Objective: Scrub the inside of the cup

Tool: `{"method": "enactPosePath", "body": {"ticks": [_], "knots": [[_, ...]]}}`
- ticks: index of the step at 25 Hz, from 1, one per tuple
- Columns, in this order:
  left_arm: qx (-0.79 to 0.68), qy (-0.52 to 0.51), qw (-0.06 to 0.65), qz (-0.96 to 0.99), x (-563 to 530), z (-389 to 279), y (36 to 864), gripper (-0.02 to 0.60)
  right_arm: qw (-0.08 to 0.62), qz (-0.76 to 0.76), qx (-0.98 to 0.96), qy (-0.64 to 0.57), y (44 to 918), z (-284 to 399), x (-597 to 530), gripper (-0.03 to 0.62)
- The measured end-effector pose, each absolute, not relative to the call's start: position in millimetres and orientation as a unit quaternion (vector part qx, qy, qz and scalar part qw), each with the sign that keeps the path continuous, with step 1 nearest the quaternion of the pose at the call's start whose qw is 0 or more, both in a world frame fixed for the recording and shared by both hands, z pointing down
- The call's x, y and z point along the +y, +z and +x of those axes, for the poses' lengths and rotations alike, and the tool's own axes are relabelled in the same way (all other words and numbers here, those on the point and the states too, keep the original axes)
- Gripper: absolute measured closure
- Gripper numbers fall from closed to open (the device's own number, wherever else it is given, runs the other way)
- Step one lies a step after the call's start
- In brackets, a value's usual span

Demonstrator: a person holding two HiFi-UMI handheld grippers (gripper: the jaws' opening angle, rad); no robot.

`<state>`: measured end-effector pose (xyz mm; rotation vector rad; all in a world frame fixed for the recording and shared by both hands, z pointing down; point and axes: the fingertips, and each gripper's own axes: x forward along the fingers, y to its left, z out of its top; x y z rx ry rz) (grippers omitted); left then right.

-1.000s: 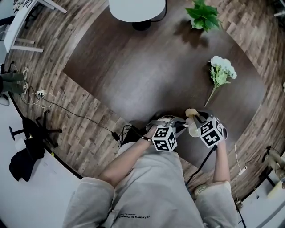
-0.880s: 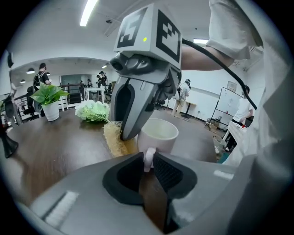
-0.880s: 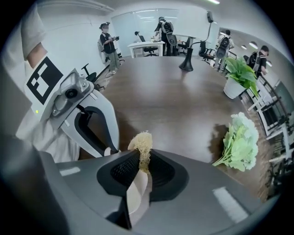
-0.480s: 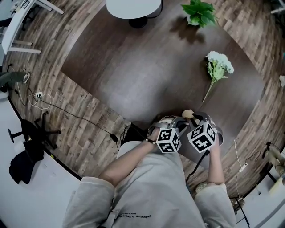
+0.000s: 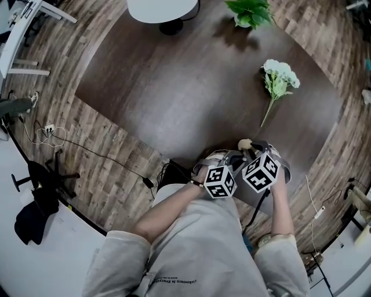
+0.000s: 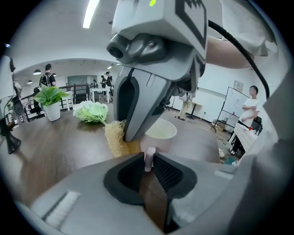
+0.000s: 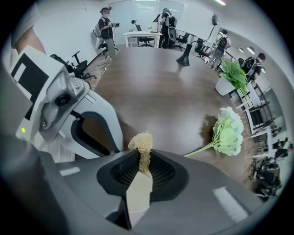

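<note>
In the left gripper view a pale cup point(image 6: 160, 132) is held by its handle point(image 6: 149, 158), and my left gripper point(image 6: 149, 161) is shut on that handle. My right gripper point(image 7: 143, 158) is shut on a tan loofah scrubber point(image 7: 142, 145), whose frayed tip sticks up between the jaws. In the left gripper view the scrubber point(image 6: 116, 138) hangs just left of the cup, beside its rim, under the right gripper's body point(image 6: 151, 69). In the head view both grippers point(image 5: 219, 181) point(image 5: 259, 171) sit side by side near my body. The scrubber tip point(image 5: 244, 143) shows there, while the cup is hidden.
A bunch of white flowers point(image 5: 277, 80) lies on the dark wooden table point(image 5: 191, 93) to the far right. A potted plant point(image 5: 249, 11) and a round white table point(image 5: 162, 8) stand at the far end. People stand in the room behind.
My right gripper has moved left, close against the left one. The cup that showed between them a second ago is now covered by the right gripper's cube.
</note>
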<state>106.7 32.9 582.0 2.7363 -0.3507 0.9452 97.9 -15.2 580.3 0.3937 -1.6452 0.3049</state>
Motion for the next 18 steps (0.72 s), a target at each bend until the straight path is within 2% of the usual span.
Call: {"method": "enactPosePath", "body": {"ticks": [14, 18], "knots": [[-0.128, 0.336, 0.106, 0.927, 34, 103, 584, 0.521, 0.636, 0.231, -0.721, 0.149, 577, 163, -34, 0.507], [-0.140, 0.341, 0.106, 0.923, 33, 103, 585, 0.521, 0.610, 0.249, -0.730, 0.181, 577, 180, -24, 0.507]]}}
